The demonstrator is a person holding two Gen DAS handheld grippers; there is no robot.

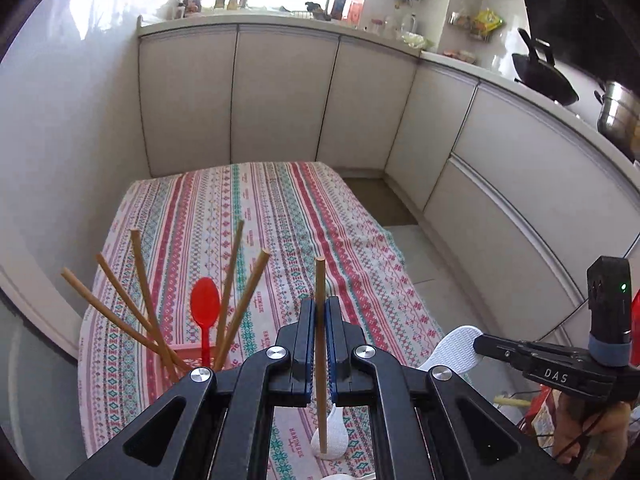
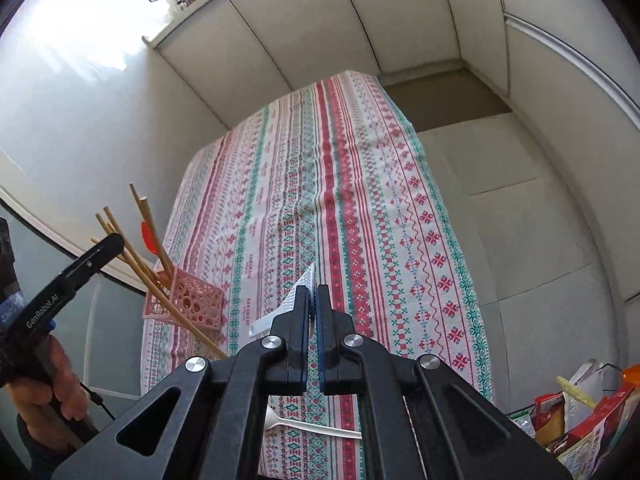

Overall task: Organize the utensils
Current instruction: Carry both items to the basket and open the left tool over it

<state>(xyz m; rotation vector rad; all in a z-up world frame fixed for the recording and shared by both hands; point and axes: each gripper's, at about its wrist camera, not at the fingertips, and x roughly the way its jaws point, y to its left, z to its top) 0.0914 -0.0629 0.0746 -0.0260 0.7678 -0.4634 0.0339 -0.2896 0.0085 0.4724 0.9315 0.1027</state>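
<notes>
Wooden chopstick [image 1: 320, 320] slim, upright; white rice paddle [image 2: 298, 294] dimpled.

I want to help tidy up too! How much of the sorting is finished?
Done: several wooden chopsticks and a red spoon stand in the pink holder.

In hand: the left gripper pinches one chopstick; the right gripper pinches a white rice paddle.

Left: a white spoon and a white fork lie on the tablecloth.

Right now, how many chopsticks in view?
6: five stand in the pink holder, at; one in the left gripper. More may be hidden.
</notes>
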